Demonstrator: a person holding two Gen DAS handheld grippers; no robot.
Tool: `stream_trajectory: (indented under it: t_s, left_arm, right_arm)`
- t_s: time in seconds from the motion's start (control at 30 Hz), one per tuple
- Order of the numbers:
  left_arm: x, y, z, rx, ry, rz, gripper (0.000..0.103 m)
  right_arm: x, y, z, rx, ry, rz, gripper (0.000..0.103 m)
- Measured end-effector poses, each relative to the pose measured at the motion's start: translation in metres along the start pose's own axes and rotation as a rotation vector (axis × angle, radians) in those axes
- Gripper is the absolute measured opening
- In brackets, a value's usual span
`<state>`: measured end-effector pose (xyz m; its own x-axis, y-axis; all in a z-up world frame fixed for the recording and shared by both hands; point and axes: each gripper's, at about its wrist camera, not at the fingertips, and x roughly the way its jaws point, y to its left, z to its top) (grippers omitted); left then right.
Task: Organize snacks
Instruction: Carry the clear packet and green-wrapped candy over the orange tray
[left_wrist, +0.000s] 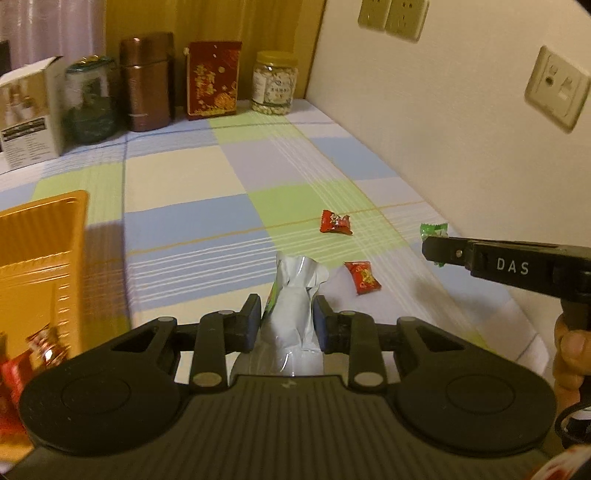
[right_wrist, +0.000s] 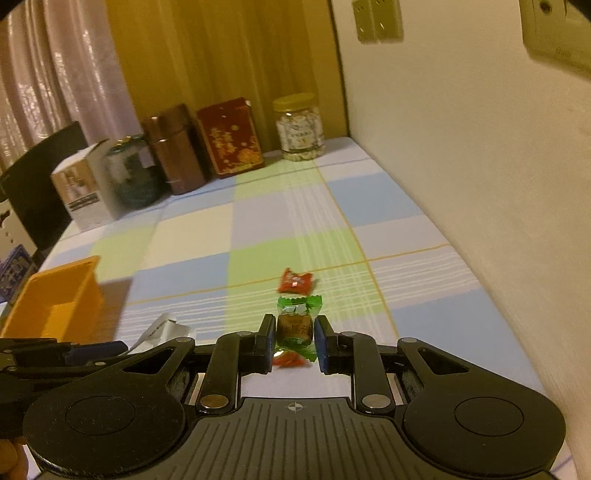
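Left tool (left_wrist: 286, 319) grips a white snack packet (left_wrist: 295, 314) above the checked bench (left_wrist: 184, 177), beside the orange box (left_wrist: 40, 258). Right tool (right_wrist: 294, 339) clamps a green candy (right_wrist: 295, 325) near the bench's right edge; two red candies (left_wrist: 335, 222) lie loose there.

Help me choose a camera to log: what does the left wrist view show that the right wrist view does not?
Only the left wrist view shows the left gripper shut on a white snack packet, red wrappers inside the orange tray, and a second red candy in full.

Only the right wrist view shows the right gripper closed around the green candy; the left sees just a green edge.

Both show the far red candy, the checked tablecloth and the back row of containers, including the yellow-lidded jar.
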<state>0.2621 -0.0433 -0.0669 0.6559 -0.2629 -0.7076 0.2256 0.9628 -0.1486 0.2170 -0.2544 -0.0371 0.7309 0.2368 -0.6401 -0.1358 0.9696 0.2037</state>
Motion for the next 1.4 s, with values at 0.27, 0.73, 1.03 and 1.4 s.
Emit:
stream_trajectory:
  t_s: [0.27,0.73,1.03,1.4]
  left_arm:
    - [-0.058,0.003,-0.01,-0.041,-0.048,0.0,0.027]
    - [-0.131,0.027,-0.027,-0.085,-0.115,0.046,0.027]
    - [-0.166,0.056,-0.041,-0.127,-0.145,0.096,0.027]
    - [-0.192,0.093,-0.05,-0.175,-0.156,0.159,0.027]
  right_arm:
    - [-0.04,0.034,-0.009,0.0,-0.007,0.015,0.023]
    - [-0.085,0.101,-0.031,-0.089,-0.018,0.044,0.023]
    - [-0.091,0.142,-0.04,-0.149,-0.018,0.088,0.023]
    - [-0.08,0.186,-0.045,-0.211,-0.002,0.15,0.023]
